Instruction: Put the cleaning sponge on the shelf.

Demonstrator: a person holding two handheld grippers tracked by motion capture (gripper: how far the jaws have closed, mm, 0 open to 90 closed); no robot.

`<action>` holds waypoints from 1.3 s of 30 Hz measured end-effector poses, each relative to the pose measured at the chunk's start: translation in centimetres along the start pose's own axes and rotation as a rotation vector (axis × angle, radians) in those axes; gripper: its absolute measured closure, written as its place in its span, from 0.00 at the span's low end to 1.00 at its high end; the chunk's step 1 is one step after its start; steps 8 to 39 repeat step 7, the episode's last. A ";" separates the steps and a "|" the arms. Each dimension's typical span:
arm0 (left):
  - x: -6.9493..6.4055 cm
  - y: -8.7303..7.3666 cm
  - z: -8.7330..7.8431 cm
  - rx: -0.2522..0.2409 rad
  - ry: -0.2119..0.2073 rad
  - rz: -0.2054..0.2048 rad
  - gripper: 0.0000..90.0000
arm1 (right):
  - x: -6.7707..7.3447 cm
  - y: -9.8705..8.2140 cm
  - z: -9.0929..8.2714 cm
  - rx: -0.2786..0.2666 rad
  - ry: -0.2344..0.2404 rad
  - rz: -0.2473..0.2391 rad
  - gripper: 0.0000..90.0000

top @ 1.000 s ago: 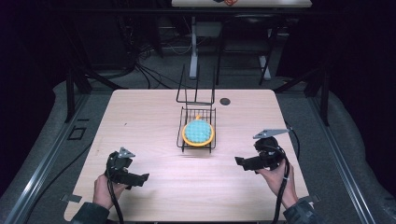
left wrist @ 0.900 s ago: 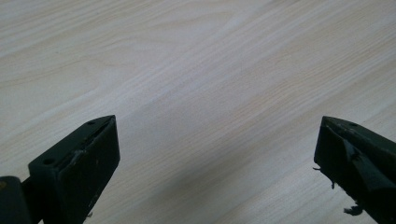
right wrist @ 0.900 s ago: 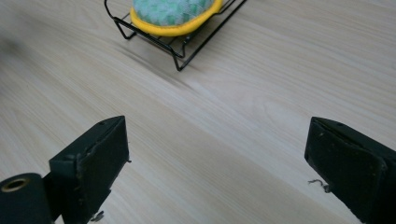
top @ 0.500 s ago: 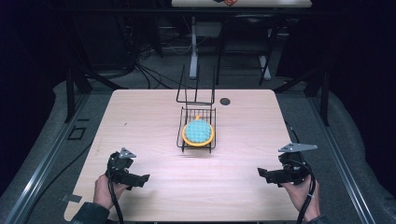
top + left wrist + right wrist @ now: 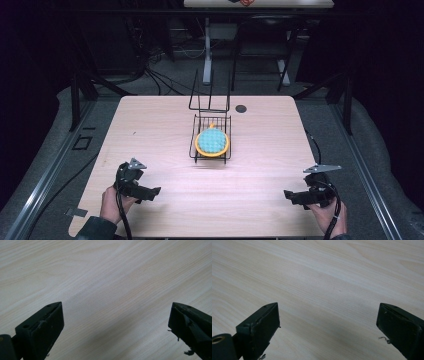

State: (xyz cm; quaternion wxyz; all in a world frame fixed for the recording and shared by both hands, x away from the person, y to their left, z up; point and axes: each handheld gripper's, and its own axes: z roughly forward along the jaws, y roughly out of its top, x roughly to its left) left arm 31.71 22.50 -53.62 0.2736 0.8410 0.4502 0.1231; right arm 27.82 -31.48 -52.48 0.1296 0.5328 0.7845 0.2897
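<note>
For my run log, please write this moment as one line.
left gripper: open, empty, near table edge | right gripper: open, empty, near table edge | blue-and-orange round thing: in wire basket, table centre

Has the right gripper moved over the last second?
Yes. The right gripper has pulled back from the wire basket toward the table's near right corner.

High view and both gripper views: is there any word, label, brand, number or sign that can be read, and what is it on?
None can be read.
The wire basket, the blue and orange round thing in it and the wooden table carry no print.
The left hand-held gripper and right hand-held gripper show no lettering; in their own views the black jaws are plain.
</note>
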 end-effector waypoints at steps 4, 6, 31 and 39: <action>-0.1 0.1 0.1 -0.001 -0.005 0.004 0.00 | -0.2 -0.1 0.4 0.015 0.002 -0.005 0.05; -0.1 0.1 0.1 -0.010 -0.007 0.001 0.00 | -0.2 -0.1 0.6 0.025 -0.005 -0.009 0.05; -0.1 0.1 0.1 -0.010 -0.007 0.001 0.00 | -0.2 -0.1 0.6 0.025 -0.005 -0.009 0.05; -0.1 0.1 0.1 -0.010 -0.007 0.001 0.00 | -0.2 -0.1 0.6 0.025 -0.005 -0.009 0.05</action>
